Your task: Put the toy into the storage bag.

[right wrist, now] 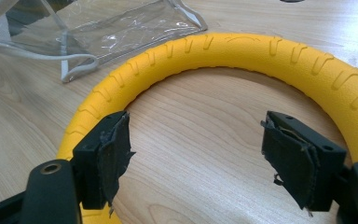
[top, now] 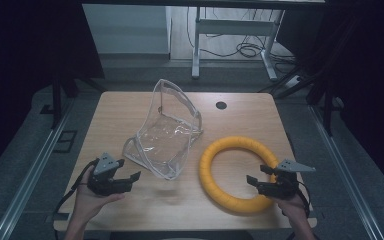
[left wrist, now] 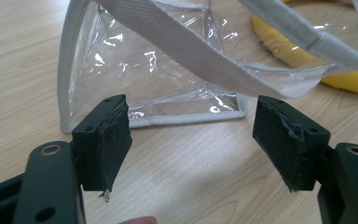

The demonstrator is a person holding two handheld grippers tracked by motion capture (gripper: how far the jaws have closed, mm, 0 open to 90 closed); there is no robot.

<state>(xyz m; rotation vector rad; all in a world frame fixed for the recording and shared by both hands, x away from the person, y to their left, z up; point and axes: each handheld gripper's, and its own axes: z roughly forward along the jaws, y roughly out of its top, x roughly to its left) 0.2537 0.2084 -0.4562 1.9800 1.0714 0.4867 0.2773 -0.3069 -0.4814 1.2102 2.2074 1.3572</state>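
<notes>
The yellow ring lies flat on the table, right of the clear bag. Right gripper hangs spread over its near rim, so I'd straddle the tube squarely before squeezing. Left gripper, also spread, faces the bag.

Left gripper and right gripper, fingers apparently wide apart.

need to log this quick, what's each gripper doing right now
left gripper: open, holding nothing, facing the clear bag
right gripper: open, holding nothing, over the yellow ring
</notes>
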